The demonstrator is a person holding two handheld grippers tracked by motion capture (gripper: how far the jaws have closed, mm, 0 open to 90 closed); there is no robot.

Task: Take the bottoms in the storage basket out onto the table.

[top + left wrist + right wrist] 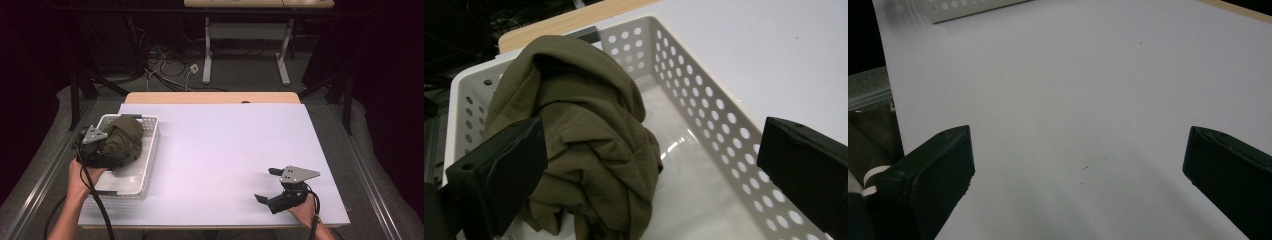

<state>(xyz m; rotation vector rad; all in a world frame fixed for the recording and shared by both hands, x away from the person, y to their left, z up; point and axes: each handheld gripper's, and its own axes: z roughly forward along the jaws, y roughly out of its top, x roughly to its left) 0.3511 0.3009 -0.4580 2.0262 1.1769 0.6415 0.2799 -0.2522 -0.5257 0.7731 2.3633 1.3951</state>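
Evidently the left tongs (651, 165) hang wide over the white basket (704, 95), poised to grab the bunched olive cloth (584, 135), which lies heaped in the basket just ahead of and against the left jaw. Beyond the other jaw runs the basket's perforated wall, leaving little room on that side. Well apart, the right tongs (265, 185) rest wide and empty over bare table (225, 150), with free room ahead.

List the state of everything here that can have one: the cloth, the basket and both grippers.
Olive cloth: crumpled in a heap, lying in the basket.
White perforated basket: upright on the table, holding the cloth.
Left gripper: open, jaws wide around the cloth.
Right gripper: open, holding nothing, over the bare table.
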